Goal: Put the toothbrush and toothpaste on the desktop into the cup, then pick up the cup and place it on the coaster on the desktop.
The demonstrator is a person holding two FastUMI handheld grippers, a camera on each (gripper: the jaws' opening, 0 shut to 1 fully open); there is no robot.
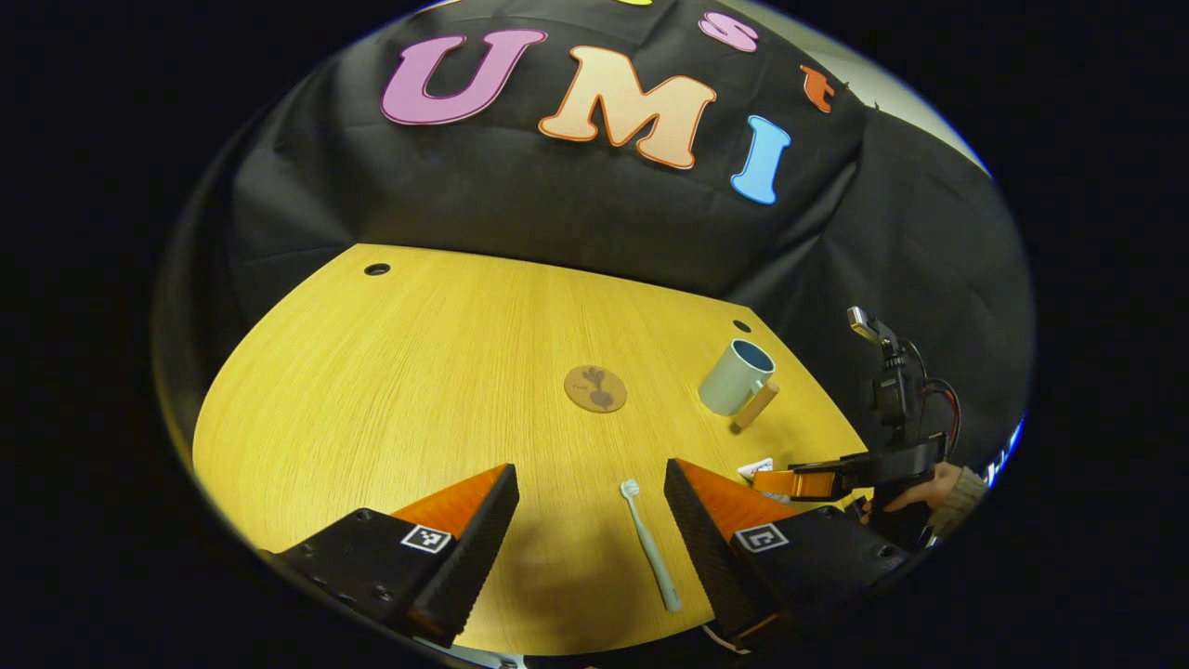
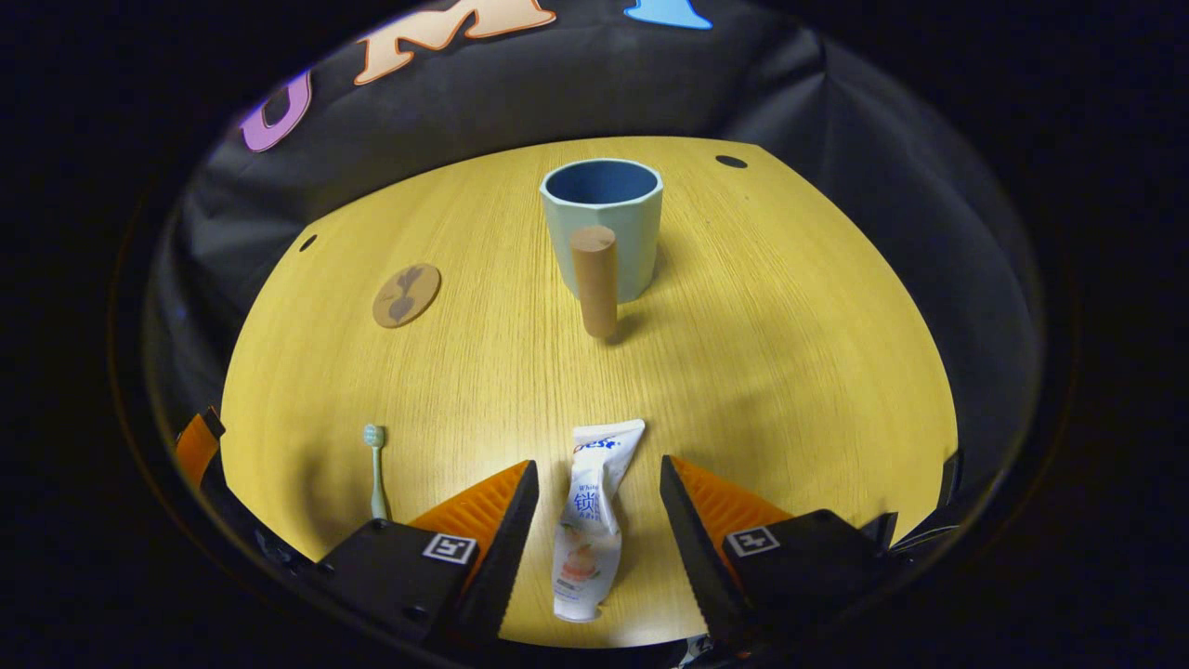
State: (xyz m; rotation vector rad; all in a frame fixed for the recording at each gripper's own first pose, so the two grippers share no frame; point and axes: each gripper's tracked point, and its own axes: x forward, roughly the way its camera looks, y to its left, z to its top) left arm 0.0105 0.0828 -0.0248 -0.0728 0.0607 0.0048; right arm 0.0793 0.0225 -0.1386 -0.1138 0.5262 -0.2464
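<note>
Both jaws wide open, empty. Toothbrush (image 1: 650,544) flat on counter (image 1: 390,390) between left jaws: light, stiff, grab mid-handle. Toothpaste (image 2: 587,520) between right jaws: soft, probably part-squeezed; pinch mid-body.

you are working in a staged recording booth, not a lived-in room. black cloth (image 1: 576,204) hangs draped directly behind the wooden desktop (image 1: 418,372) and wraps its far edges. the desktop has round cable holes (image 1: 377,269) near its back corners, office-desk style.
</note>
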